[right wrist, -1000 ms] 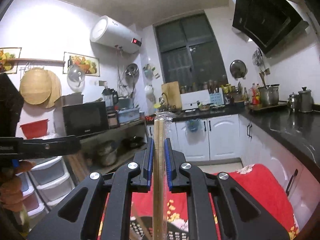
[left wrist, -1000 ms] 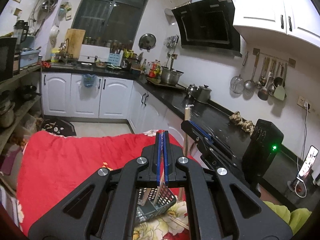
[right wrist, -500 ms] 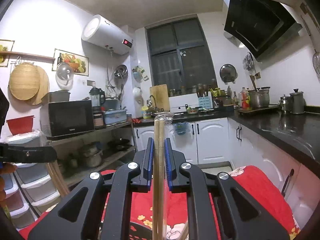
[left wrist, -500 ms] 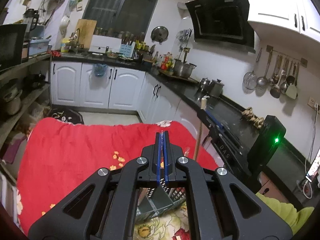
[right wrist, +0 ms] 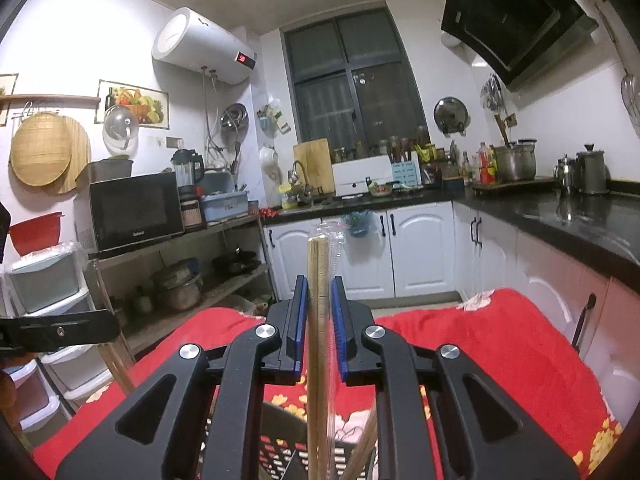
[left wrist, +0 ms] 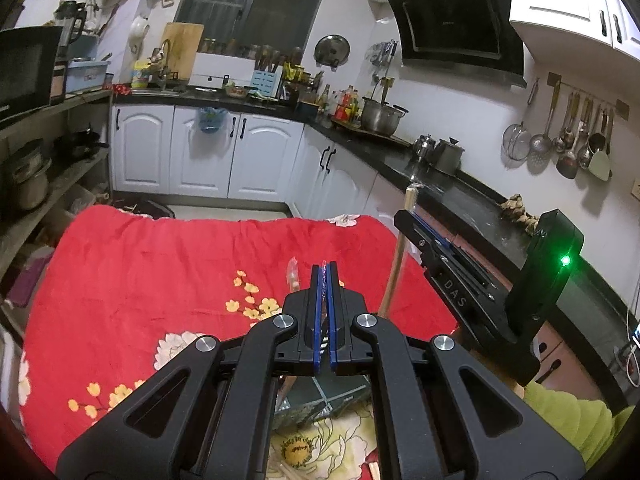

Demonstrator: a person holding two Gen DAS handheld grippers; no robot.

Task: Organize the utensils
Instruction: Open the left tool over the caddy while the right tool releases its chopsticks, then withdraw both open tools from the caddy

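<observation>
The lower ends of the wrapped chopsticks were hidden behind the body of the right tool, so it could not be told how far they reached into the dark slotted basket below. The chopsticks stood nearly upright between the blue pads, with a clear plastic sleeve rising past their tops. The right tool's pads stood slightly apart, not pressing on the chopsticks; whether one pad just touched them could not be made out.

The left tool was clenched fully, its blue pads pressed together; a thin item seemed to be pinched between them, but what it was could not be made out. A wrapped slender piece showed just beside that tool's tip, its lower part hidden.

Only in the left wrist view was the right tool seen from the side, with the chopsticks running down toward the red flowered cloth, a green light lit on its body and a yellow-green sleeve at the edge. The basket there was mostly covered by the left tool's arms. Only in the right wrist view were the water heater and the microwave shown.

The letters "DAS" were read on the right tool; the microwave's brand and the heater's red display were too small to read.
</observation>
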